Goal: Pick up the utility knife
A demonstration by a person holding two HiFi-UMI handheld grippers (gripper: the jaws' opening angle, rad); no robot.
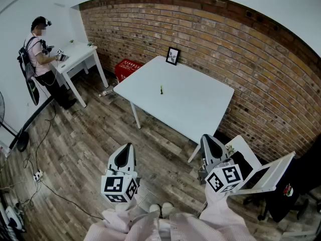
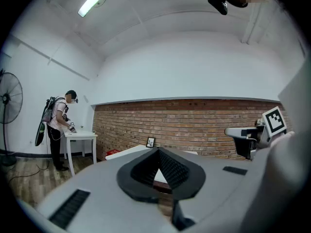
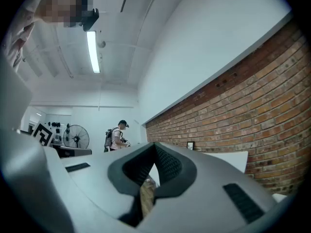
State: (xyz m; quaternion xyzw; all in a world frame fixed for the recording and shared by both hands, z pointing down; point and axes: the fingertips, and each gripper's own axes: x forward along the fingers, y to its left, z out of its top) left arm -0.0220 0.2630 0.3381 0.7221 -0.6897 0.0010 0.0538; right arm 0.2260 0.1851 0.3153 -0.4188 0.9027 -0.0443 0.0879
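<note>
The utility knife is a small green thing lying near the middle of the white table, far ahead of both grippers. My left gripper and right gripper hang low over the wooden floor, close to my body and short of the table's near edge. Both point level toward the table. The left gripper has its jaws together with nothing between them. The right gripper is likewise shut and empty. The knife does not show in either gripper view.
A framed picture stands at the table's far edge against the brick wall. A red crate and a bottle lie on the floor beyond. A person works at a second white table at the left. A white stand with a laptop is at my right.
</note>
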